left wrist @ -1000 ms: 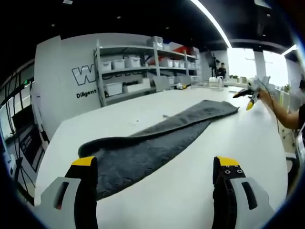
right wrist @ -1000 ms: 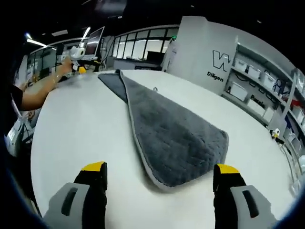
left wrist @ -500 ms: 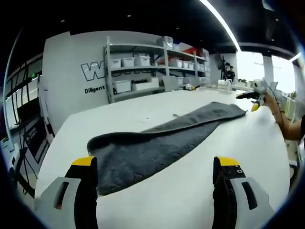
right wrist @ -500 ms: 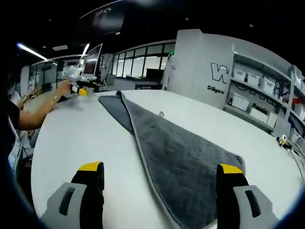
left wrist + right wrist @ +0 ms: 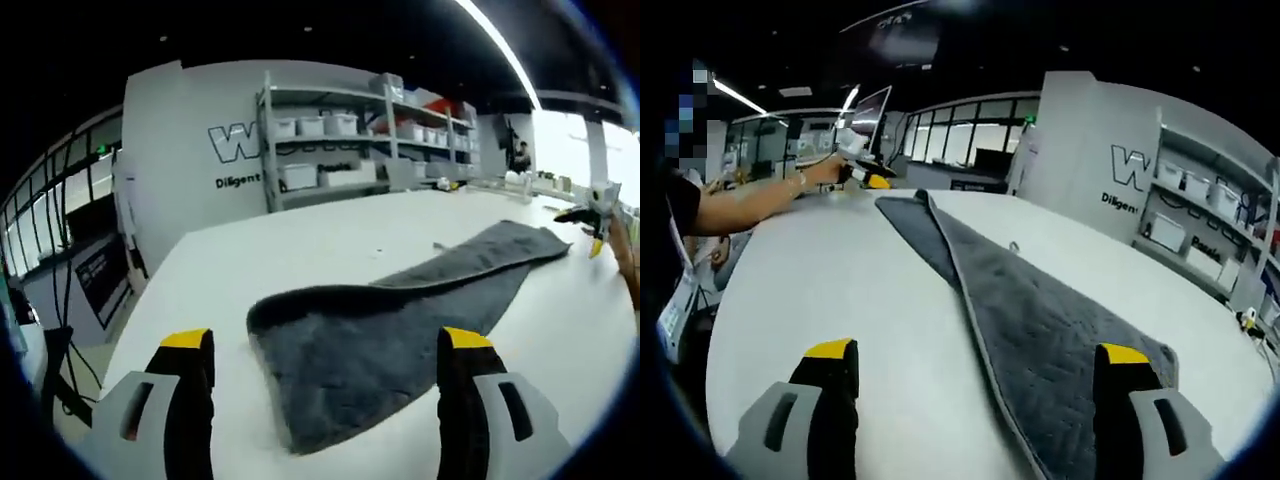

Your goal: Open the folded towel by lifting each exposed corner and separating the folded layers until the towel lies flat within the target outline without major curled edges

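**Both tongs open above a long folded towel**

While the grey towel [image 5: 390, 330] lies stretched out in a long folded strip across the white table [image 5: 300, 250], the left tongs [image 5: 325, 345] hang just above its near rounded end, jaws spread wide with nothing between them. In the left gripper view the strip runs away to the right, and the right tongs [image 5: 585, 215] show small beyond its far end. In the right gripper view the towel [image 5: 1040, 330] runs from the lower right up to the far left, its pale edge trim facing the bare table [image 5: 830, 290]. The right tongs [image 5: 975, 355] are likewise wide open and empty, the right jaw over the cloth, the left over bare table. A person's forearm [image 5: 750, 205] reaches toward the far end. Shelves [image 5: 350, 130] with bins stand behind.
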